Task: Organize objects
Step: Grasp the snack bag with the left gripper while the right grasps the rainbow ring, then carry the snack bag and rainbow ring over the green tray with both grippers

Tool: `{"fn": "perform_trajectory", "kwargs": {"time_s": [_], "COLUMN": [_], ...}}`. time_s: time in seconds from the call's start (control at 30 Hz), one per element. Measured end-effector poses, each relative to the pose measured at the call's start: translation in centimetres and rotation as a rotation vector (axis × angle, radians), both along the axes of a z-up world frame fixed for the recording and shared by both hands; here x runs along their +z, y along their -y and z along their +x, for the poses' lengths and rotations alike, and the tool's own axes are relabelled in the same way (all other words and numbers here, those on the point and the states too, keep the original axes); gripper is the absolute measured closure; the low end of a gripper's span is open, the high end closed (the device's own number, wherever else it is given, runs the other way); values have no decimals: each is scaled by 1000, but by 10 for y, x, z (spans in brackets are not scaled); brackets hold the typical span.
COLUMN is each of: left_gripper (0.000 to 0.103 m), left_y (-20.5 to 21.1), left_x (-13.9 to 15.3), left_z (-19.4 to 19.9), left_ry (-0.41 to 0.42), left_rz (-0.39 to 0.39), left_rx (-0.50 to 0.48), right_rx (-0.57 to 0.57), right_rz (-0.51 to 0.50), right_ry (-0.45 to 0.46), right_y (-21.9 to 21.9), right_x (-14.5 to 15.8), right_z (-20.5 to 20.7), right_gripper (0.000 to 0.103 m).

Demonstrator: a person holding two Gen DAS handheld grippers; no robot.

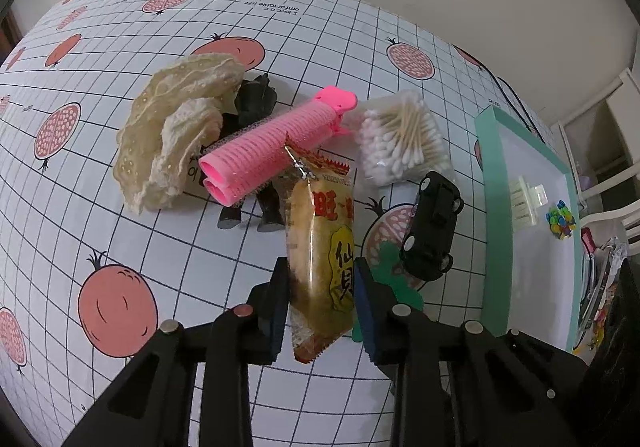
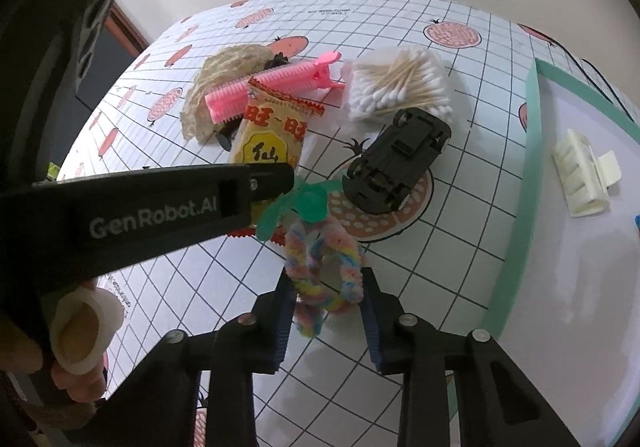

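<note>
Two hand-held grippers work side by side over a worktop [image 1: 100, 207] covered in a grid-and-pomegranate print. Jaws of the left gripper [image 1: 321, 299] are drawn in narrow and clenched on the lower half of a rice cracker packet [image 1: 322, 247], both pads pressing its yellow wrapper; the packet's top end lies against a pink hair roller [image 1: 276, 143]. Jaws of the right gripper [image 2: 329, 299] are likewise drawn in on a pastel pipe-cleaner loop [image 2: 324, 263], which fills the gap and touches both pads; a green translucent piece [image 2: 308, 203] sits at the loop's far end, beside the left gripper's finger.

Behind the packet lie a cream lace cloth [image 1: 168, 135], a dark figure [image 1: 256, 99] partly hidden under the roller, and a bag of cotton swabs [image 1: 400, 135]. A black toy car [image 2: 400, 163] lies upturned, wheels showing, just beside the swabs. To the right, a teal-rimmed tray [image 1: 498, 207] holds a cream hair claw clip [image 2: 584, 179] and a small heap of coloured beads [image 1: 560, 219]. A person's fingers [image 2: 76, 383] wrap the left gripper's handle.
</note>
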State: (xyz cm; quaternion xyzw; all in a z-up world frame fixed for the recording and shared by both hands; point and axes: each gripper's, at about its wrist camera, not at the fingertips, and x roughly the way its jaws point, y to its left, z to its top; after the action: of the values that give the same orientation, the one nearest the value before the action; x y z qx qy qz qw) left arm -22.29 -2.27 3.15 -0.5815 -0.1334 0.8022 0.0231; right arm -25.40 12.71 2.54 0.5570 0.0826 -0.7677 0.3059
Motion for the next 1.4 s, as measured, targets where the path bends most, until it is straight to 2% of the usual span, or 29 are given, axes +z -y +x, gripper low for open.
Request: {"fn": "perform_trajectory", "kwargs": {"time_s": [0.33,0.9,1.17,1.4], "left_gripper": [73,74,74,74], "left_y": [1,1,0,-6], "left_x": [8,41,63,68], "left_z": [4,7,11,12], "left_ry": [-16,-83,-127,-142], "left_rz": [-27,-15,4,6], "left_rx": [8,41,39,38], "right_rx": [-1,-43,-69,-135], "right_rz": [-33,-137,-153,-157], "right_ry": [-18,-84,-99,-124], "right_y": [-9,-21,-31,-54], "right_x": [17,63,73,84], "right_z": [4,2,-3,-15], "right_gripper": [84,84,84,84]}}
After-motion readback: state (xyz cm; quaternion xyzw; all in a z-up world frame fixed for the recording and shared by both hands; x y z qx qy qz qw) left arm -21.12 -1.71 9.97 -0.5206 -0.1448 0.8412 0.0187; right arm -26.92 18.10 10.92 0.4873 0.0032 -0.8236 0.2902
